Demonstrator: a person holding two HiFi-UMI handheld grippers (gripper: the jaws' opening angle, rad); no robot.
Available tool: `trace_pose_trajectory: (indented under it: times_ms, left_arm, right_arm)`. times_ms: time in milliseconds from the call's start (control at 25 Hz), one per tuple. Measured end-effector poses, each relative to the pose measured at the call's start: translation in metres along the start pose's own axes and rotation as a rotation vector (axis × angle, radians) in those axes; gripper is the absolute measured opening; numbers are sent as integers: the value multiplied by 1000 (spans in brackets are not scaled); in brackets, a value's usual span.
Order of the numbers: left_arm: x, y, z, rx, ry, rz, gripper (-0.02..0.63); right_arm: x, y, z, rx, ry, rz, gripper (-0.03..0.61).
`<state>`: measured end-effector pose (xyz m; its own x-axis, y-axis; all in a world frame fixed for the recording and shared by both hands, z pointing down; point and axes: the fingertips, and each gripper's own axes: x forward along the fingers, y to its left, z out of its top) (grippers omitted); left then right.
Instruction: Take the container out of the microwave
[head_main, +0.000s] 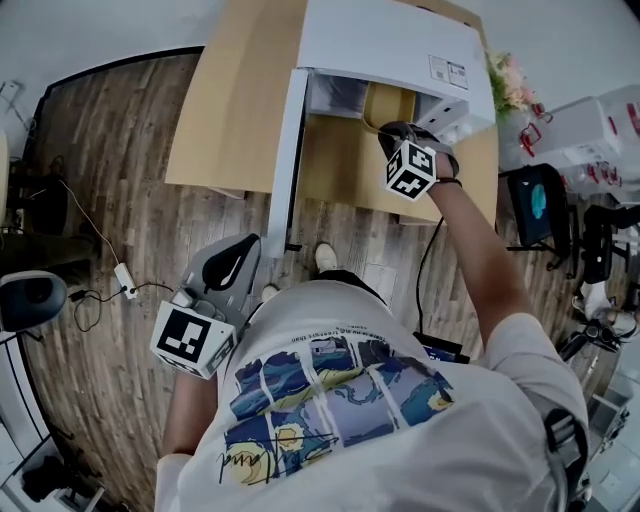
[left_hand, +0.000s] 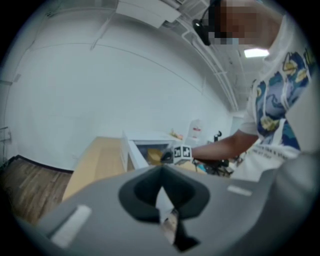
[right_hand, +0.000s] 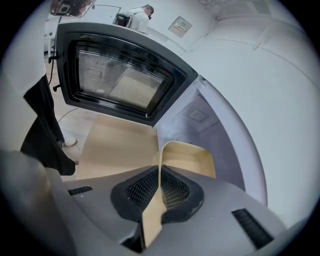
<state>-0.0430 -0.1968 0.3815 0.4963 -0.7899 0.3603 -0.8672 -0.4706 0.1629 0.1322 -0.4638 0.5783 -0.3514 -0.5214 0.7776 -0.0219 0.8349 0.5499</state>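
The white microwave (head_main: 390, 45) stands on a tan table (head_main: 240, 100) with its door (head_main: 285, 150) swung open to the left. A tan, shallow container (head_main: 385, 105) sits in the cavity mouth. My right gripper (head_main: 392, 130) reaches into the opening. In the right gripper view the right gripper (right_hand: 160, 170) is shut on the near wall of the container (right_hand: 192, 157), which runs up between the pads. My left gripper (head_main: 245, 245) hangs low by the person's waist, away from the microwave. In its own view the left gripper (left_hand: 161, 172) is shut with nothing in it.
The open door (right_hand: 120, 80) stands to the left of the container. A power strip (head_main: 125, 280) and cables lie on the wooden floor at left. Flowers (head_main: 510, 85), white boxes (head_main: 590, 125) and a dark chair (head_main: 540, 205) crowd the right side.
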Motion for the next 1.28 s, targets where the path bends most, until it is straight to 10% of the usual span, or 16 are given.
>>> trace_pose_trajectory:
  times_ms: [1280]
  left_arm:
    - [-122, -4, -84, 69, -3, -184, 8]
  right_arm:
    - [-218, 182, 112, 58, -34, -16, 15]
